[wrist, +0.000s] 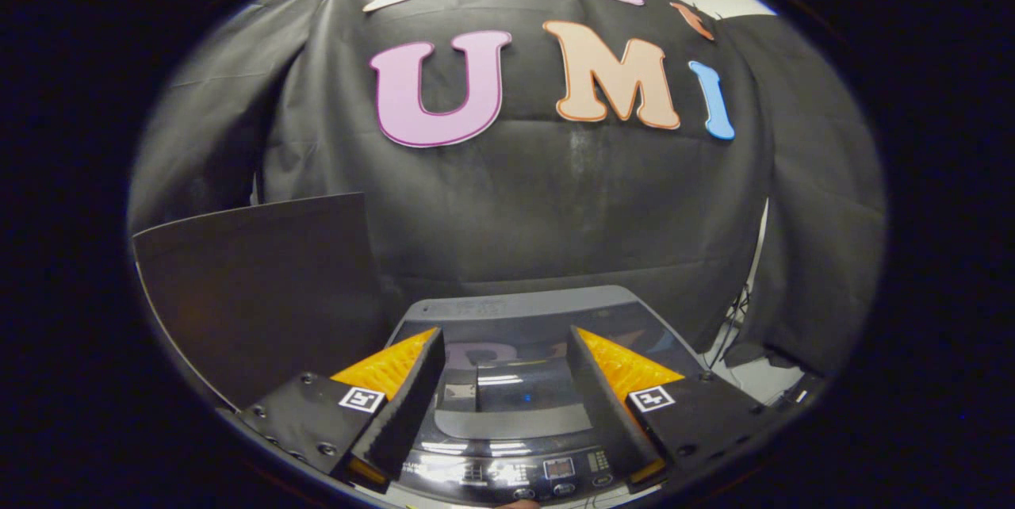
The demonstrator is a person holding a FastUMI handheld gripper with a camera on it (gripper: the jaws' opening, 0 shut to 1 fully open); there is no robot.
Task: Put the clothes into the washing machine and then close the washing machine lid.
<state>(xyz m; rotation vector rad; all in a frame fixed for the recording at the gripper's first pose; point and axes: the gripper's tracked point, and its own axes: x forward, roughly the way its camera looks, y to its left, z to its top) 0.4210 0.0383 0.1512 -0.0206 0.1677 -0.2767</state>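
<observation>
Two fingers of my gripper spread wide, nothing between them; I see the washing machine just below, its lid down, dark board at left.

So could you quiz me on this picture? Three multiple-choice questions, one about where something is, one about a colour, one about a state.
1. Where is the washing machine?
A. below and just ahead of the fingers of the hand-held gripper
B. hanging on the wall
C. behind the dark board

2. What colour is the washing machine's lid?
A. red
B. grey with a dark glossy window
C. yellow

3. How is the hand-held gripper?
A. shut on clothes
B. shut on the lid
C. open, holding nothing

Answers:
1 A: the machine's top and control panel show between and under the fingers.
2 B: a grey frame surrounds a reflective dark pane.
3 C: the fingers stand apart with nothing between them.
</observation>
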